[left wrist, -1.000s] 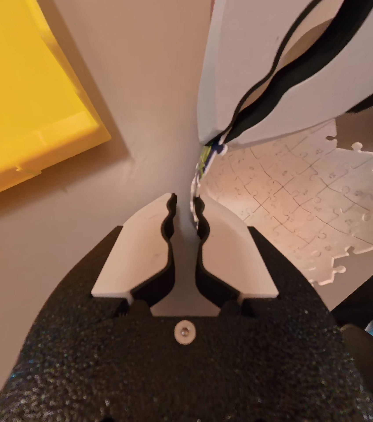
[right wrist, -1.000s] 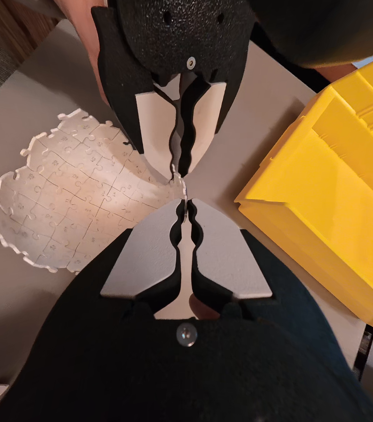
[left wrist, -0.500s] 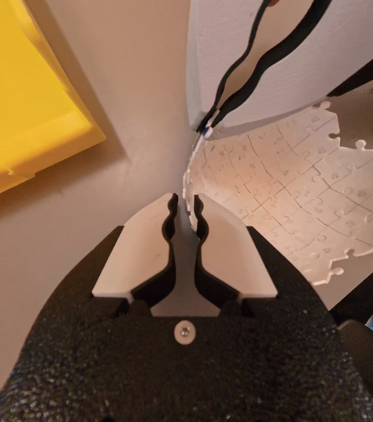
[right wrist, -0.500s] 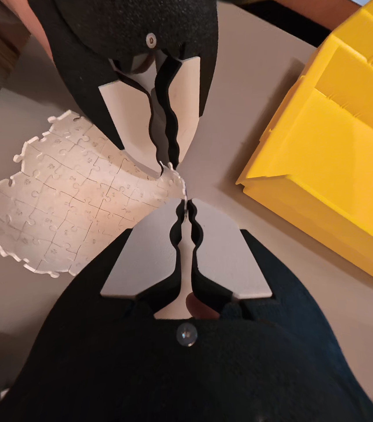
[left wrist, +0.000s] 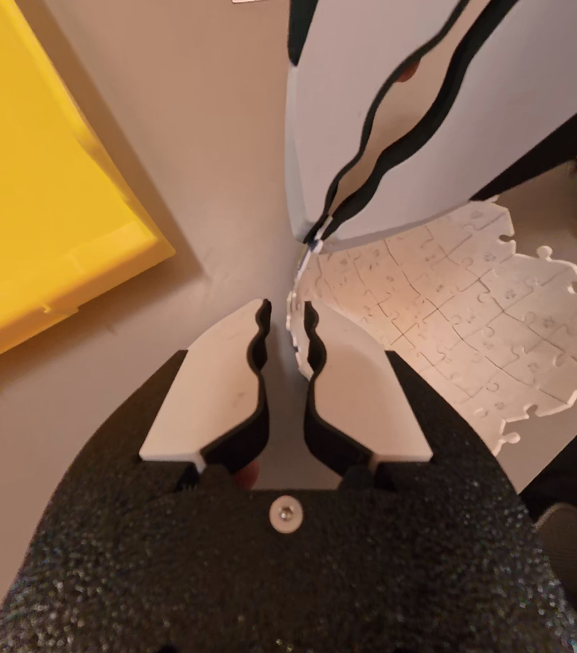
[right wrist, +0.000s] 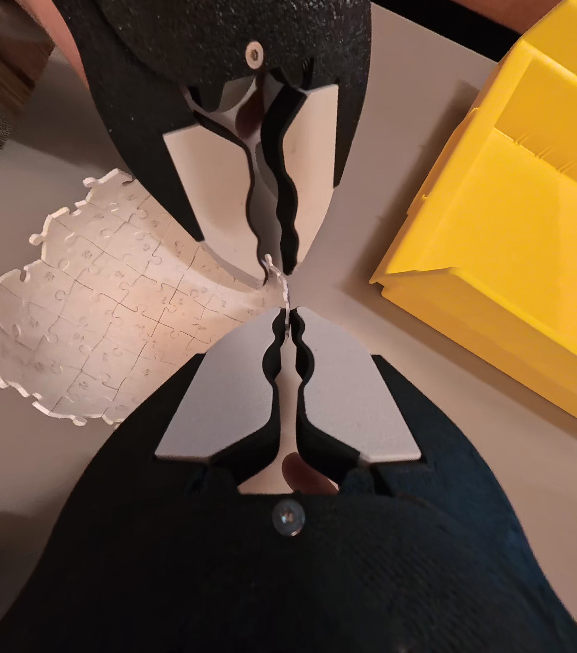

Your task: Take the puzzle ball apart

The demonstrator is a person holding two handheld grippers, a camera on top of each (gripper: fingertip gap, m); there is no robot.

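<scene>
Puzzle ball rim pinched by right claw; left claw apart, straddling rim.

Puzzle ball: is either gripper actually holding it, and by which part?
The right gripper pinches the puzzle ball, now an open shell, by its upturned rim. The left gripper straddles the same rim with jaws apart, not clamping.

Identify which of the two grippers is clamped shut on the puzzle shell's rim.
The right gripper: its fingers pinch the rim of the puzzle shell. The left gripper shows a clear gap between its fingers.
</scene>
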